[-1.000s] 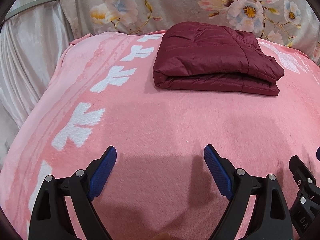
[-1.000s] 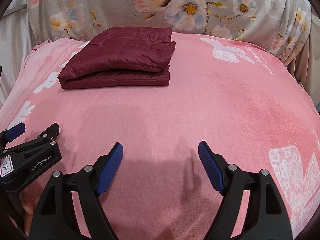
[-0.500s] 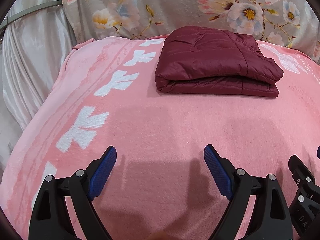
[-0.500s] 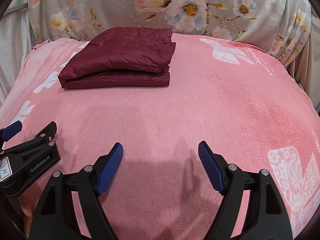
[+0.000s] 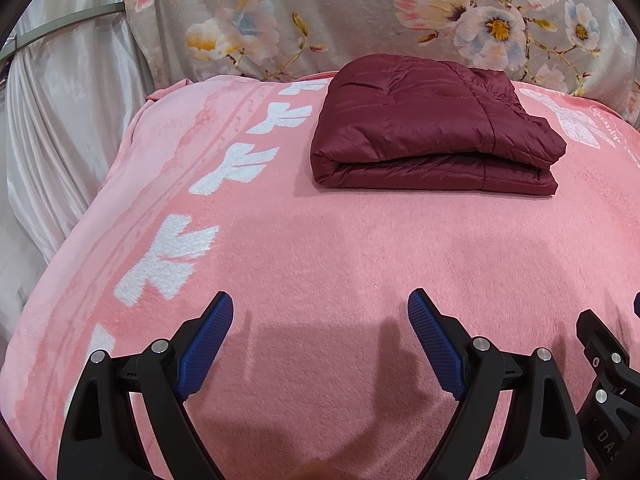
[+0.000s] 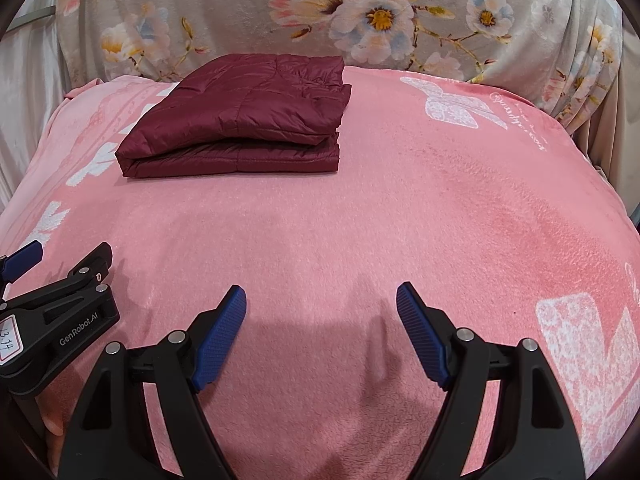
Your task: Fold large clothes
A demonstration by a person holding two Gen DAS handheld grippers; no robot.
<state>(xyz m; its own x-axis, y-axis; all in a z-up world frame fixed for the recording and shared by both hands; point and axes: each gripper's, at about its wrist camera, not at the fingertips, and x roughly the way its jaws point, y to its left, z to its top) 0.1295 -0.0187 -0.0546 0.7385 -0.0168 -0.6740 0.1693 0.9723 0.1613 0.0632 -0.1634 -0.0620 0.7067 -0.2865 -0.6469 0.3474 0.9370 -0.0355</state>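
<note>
A dark red quilted jacket (image 5: 432, 128) lies folded into a neat rectangle at the far side of a pink blanket (image 5: 320, 248). It also shows in the right wrist view (image 6: 244, 120), at the far left. My left gripper (image 5: 320, 312) is open and empty, low over the near part of the blanket, well short of the jacket. My right gripper (image 6: 320, 304) is open and empty too, beside the left one. The left gripper's body shows at the lower left of the right wrist view (image 6: 60, 320).
A grey floral cloth (image 5: 360, 20) hangs upright behind the blanket. A pale satin drape (image 5: 60, 140) falls along the left edge. The blanket (image 6: 400, 220) has white prints along its left and right sides and drops away at the right edge.
Both grippers have drawn slightly back and up; the jacket sits a little lower and farther in the views. Jaws stay open. The jacket has not moved on the blanket.
</note>
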